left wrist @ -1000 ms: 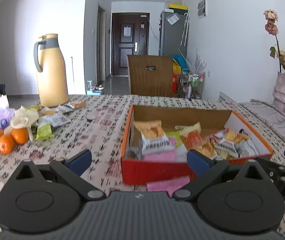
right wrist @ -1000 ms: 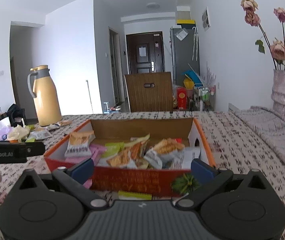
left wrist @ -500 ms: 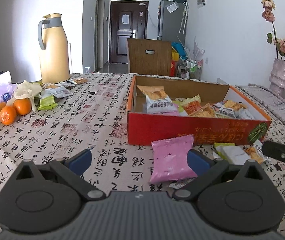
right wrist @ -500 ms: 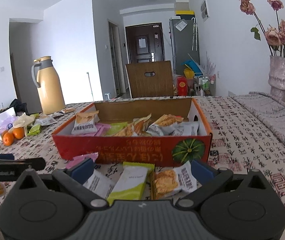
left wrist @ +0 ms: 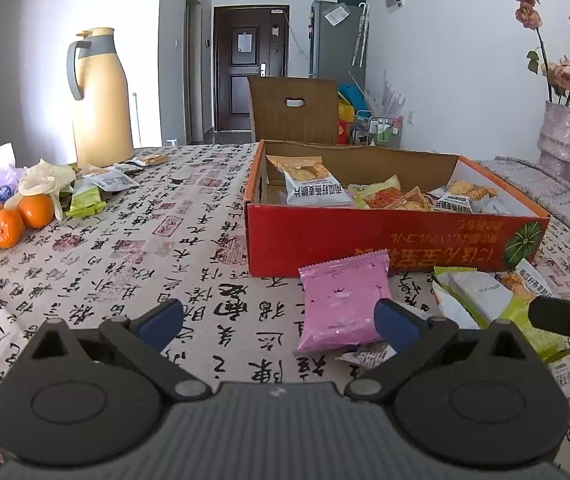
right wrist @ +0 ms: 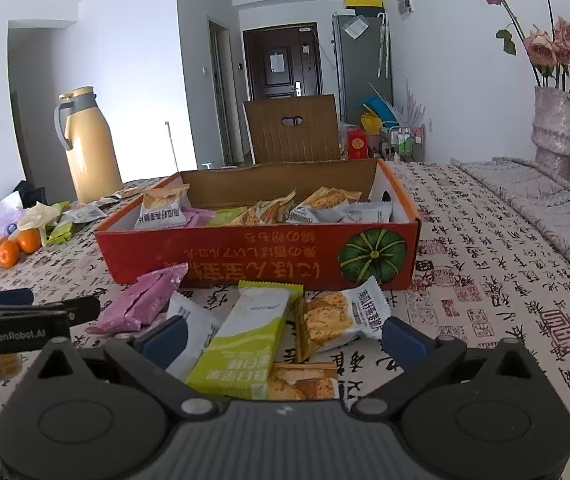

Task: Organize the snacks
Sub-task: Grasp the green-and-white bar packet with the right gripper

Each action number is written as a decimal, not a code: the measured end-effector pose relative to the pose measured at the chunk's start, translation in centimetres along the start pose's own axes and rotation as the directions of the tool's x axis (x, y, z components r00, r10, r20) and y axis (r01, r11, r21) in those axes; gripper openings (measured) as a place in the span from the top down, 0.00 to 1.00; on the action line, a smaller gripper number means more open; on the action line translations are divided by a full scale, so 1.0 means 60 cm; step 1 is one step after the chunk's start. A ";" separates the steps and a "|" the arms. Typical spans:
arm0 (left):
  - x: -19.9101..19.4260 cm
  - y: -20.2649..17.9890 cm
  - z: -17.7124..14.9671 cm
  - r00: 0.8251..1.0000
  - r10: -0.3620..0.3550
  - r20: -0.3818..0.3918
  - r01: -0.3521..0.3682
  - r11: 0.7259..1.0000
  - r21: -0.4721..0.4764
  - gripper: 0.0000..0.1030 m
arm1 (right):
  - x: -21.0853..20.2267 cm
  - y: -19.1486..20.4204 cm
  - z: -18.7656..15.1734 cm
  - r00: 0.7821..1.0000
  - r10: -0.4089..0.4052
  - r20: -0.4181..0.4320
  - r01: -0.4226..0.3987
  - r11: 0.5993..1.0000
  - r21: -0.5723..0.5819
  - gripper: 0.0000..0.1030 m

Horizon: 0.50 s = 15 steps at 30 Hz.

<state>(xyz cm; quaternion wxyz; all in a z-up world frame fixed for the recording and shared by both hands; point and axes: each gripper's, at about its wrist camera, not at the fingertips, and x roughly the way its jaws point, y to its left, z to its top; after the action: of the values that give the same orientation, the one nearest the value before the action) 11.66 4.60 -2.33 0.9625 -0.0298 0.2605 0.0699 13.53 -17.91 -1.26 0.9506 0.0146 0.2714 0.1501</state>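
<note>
Red box [right wrist: 221, 258] at 12 o'clock is partly filled; pink packet [left wrist: 339, 304], green bar [right wrist: 245, 340] left outside. Both grippers [left wrist: 279, 322] [right wrist: 283, 338] are spread, nothing held.

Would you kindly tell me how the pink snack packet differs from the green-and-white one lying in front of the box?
The pink packet is plain pink and squarish; the green-and-white packet is two-toned, longer and narrower. The pink one leans on the red box; the other overlaps neighbouring packets. Both lie outside the box.
</note>
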 end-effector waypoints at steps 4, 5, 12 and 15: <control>-0.001 0.005 -0.001 1.000 -0.012 -0.003 0.012 1.000 -0.018 0.00 | -0.002 0.006 0.001 1.000 -0.016 -0.002 0.016 1.000 -0.010 0.00; 0.000 0.005 -0.001 1.000 -0.015 -0.003 0.015 1.000 -0.019 0.00 | -0.002 0.006 0.001 1.000 -0.016 -0.004 0.016 1.000 -0.012 0.00; 0.000 0.007 -0.001 1.000 -0.022 -0.004 0.021 1.000 -0.023 0.00 | 0.009 0.006 -0.003 0.998 -0.030 -0.054 0.029 0.999 -0.017 0.00; 0.000 0.007 -0.001 1.000 -0.022 -0.005 0.022 0.999 -0.026 0.00 | 0.012 0.012 0.005 0.998 -0.030 -0.046 0.028 0.999 -0.031 0.01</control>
<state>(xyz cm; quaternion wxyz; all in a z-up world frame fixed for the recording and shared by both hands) 11.55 5.01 -2.40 0.9621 -0.0451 0.2617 0.0624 14.06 -16.98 -1.33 0.9462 -0.0074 0.2914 0.1407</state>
